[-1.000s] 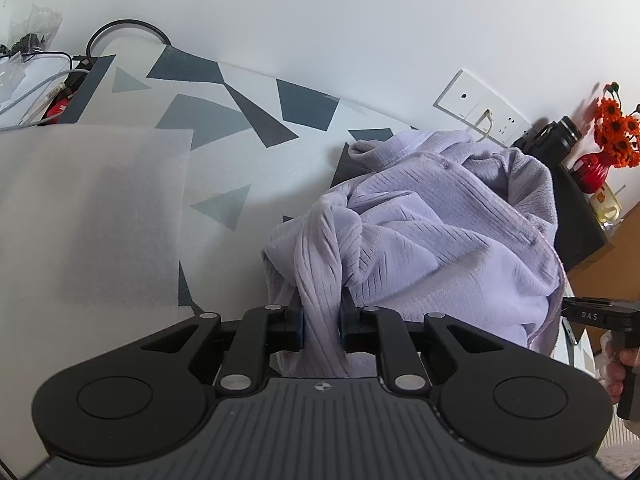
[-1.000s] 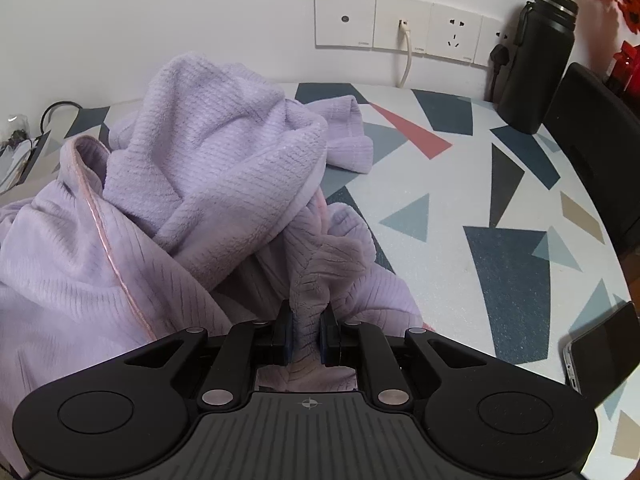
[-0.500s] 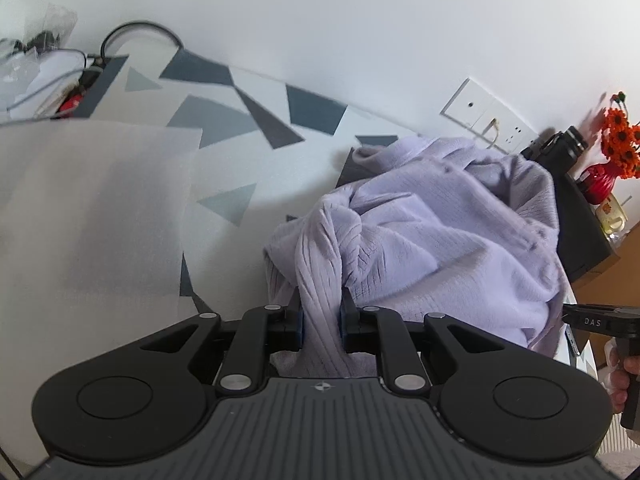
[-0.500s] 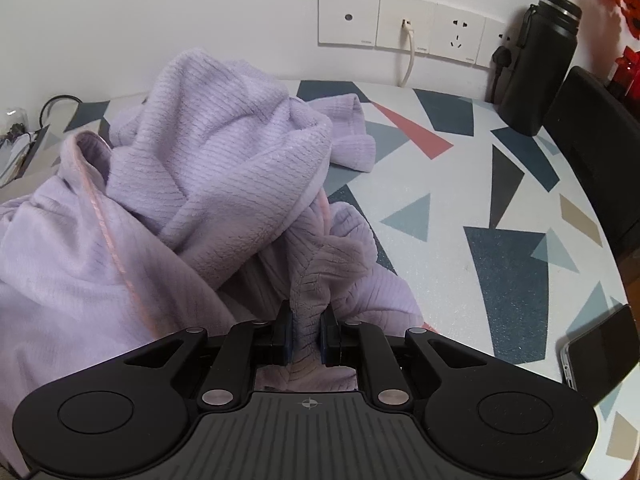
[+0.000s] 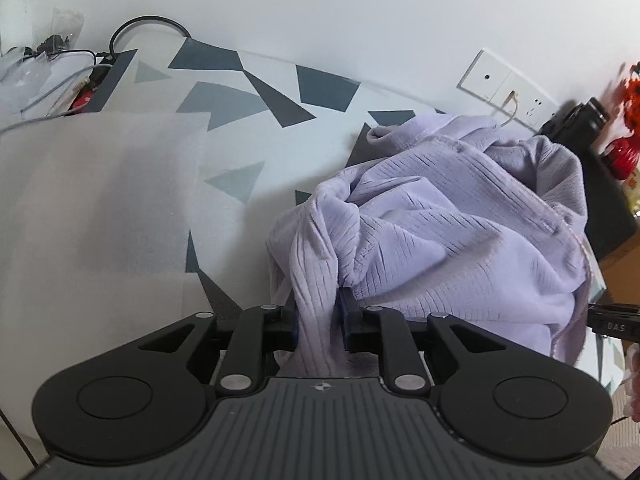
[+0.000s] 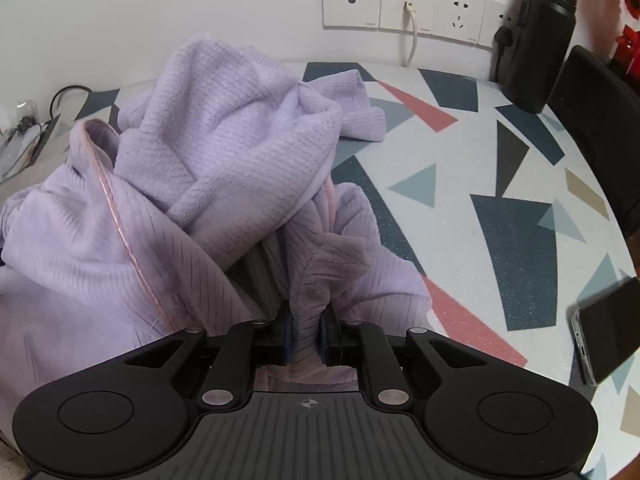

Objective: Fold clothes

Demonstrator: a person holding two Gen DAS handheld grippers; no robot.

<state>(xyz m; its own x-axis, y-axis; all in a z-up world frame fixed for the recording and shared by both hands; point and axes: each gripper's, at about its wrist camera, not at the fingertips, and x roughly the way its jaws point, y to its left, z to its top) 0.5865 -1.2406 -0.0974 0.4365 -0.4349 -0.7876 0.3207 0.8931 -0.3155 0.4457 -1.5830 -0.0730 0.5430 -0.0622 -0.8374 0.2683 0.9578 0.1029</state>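
My left tongs (image 5: 318, 320) are clamped on a bunched fold of the lilac ribbed garment (image 5: 448, 232), low centre of the left wrist view. The cloth rises from the pinch and heaps toward the right half of that frame, resting on the worktop (image 5: 256, 92) with its grey and dark triangle pattern. A sheet of white foam (image 5: 100, 200) covers the left side. Cables (image 5: 60, 68) lie tangled at upper left. The wall sockets (image 5: 508, 88) sit at upper right.

My right tongs (image 6: 306, 334) are clamped on another fold of the same garment (image 6: 224, 136), low centre of the right wrist view. The heap fills the left and middle of that frame; a pink trim (image 6: 124, 240) runs along one edge at left. A cuffed end lies flat on the worktop (image 6: 460, 184) toward upper centre. A black bottle (image 6: 540, 40) stands at upper right beside the sockets (image 6: 404, 8). A phone (image 6: 608, 332) lies at the right edge.
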